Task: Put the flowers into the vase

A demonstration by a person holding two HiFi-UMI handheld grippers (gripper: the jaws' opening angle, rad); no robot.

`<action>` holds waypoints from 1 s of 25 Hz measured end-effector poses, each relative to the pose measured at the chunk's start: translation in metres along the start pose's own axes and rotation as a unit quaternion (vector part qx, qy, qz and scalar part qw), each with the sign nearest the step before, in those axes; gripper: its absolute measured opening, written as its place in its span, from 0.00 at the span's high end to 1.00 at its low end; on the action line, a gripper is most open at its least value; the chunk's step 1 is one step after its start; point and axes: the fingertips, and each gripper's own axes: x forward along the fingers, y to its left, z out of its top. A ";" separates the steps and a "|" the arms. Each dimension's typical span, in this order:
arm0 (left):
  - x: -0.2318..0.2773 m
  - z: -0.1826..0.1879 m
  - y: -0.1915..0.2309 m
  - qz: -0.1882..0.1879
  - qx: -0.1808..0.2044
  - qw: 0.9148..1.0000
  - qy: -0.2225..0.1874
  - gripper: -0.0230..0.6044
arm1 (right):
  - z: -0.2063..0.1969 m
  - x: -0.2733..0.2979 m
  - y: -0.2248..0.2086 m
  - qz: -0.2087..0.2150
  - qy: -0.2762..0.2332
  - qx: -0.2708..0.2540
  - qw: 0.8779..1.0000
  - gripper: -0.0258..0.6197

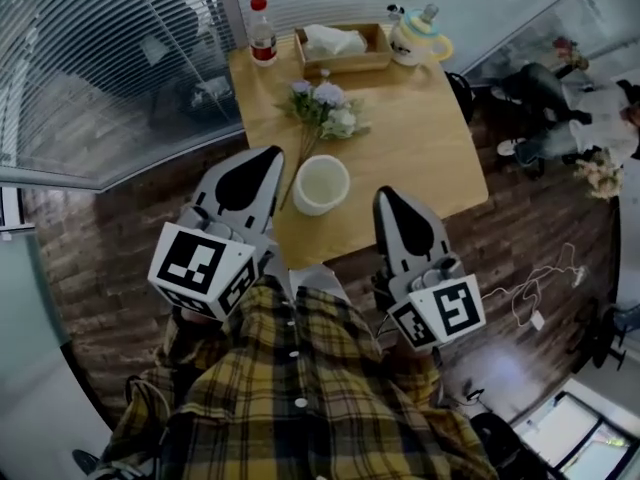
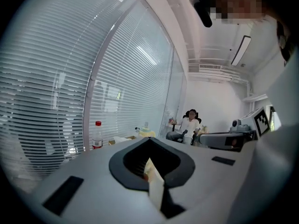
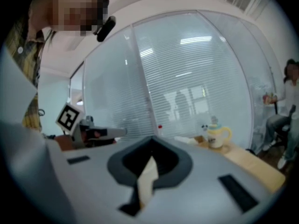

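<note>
The left gripper (image 1: 262,165) has its jaws closed together with nothing between them. Its own view shows the pale shell halves of the left gripper (image 2: 149,140) meeting in a point, and no stem or other object is caught there. The right gripper (image 1: 392,204) looks the same: in its own view the right gripper (image 3: 150,140) is drawn to a closed point and is empty. Both are held low at the near edge of the wooden table (image 1: 430,158), noses aimed across it. The white vase (image 1: 321,184) stands upright and open-mouthed between them. The left gripper is just beside the vase at 9 o'clock. The right gripper is near it at 4 o'clock and not touching. The flowers (image 1: 325,108), pale blooms with green leaves, lie flat on the table at 12 o'clock from the vase. Their stems run back toward the person and pass down the narrow gap between the vase and the left gripper; whether that gripper brushes them I cannot tell. Further off, at 11 o'clock from the vase, a red-capped bottle (image 1: 262,30) stands. At 12 o'clock there is a wooden tray (image 1: 340,63) with white tissue in it. A yellow-handled cup (image 1: 420,36) stands at 1 o'clock.
</note>
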 end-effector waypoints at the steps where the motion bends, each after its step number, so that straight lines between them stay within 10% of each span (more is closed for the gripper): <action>1: 0.005 -0.001 0.004 -0.002 -0.001 1.000 0.004 0.95 | 0.000 0.004 -0.004 -0.005 0.002 0.002 1.000 0.94; 25: 0.097 -0.021 0.066 -0.176 0.028 0.979 0.102 0.95 | 0.014 0.048 -0.056 -0.239 -0.019 0.029 0.970 0.94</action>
